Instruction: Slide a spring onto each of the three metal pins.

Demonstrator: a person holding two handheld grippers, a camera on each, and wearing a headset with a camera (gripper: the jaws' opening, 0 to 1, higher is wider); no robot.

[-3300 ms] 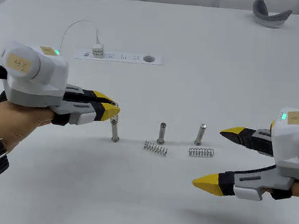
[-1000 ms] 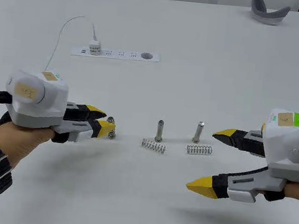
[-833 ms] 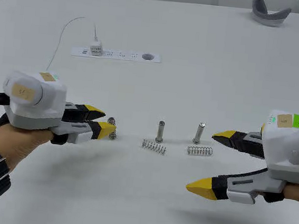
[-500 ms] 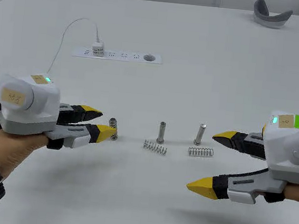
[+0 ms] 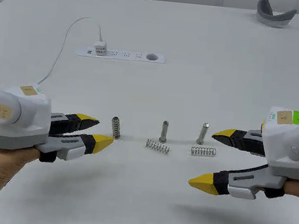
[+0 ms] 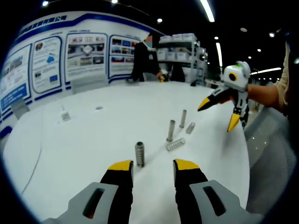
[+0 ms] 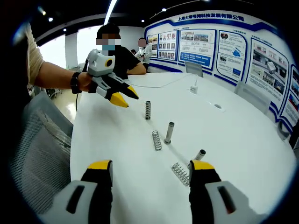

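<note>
So the left tongs (image 5: 99, 129) have backed off from the left pin (image 5: 116, 127) since a moment ago. They were pinched right up against it, and now they hang just to its left with the jaws apart and nothing in them. In the left gripper view the left tongs (image 6: 154, 165) point straight at that left pin (image 6: 139, 154), with a clear gap to it.

That pin now stands upright on the white table (image 5: 196, 69) with a spring around it, coils up most of its height. Further back on the table there's a white power strip (image 5: 120, 54) with a cable (image 5: 67, 32) trailing off to the left.

Next over is the middle pin (image 5: 164, 131), bare and upright. A loose spring (image 5: 157, 145) lies flat on the table just in front of it, near it, but I can't tell if they touch.

Same deal at the right pin (image 5: 203, 133): bare, and a second loose spring (image 5: 203, 151) lies on its side just in front of its base.

Over on the right, the right tongs (image 5: 208, 158) hover above the table with the jaws spread wide, holding nothing. Their upper tip sits just right of the right pin. In the right gripper view the right tongs (image 7: 150, 165) face down the whole row.
</note>
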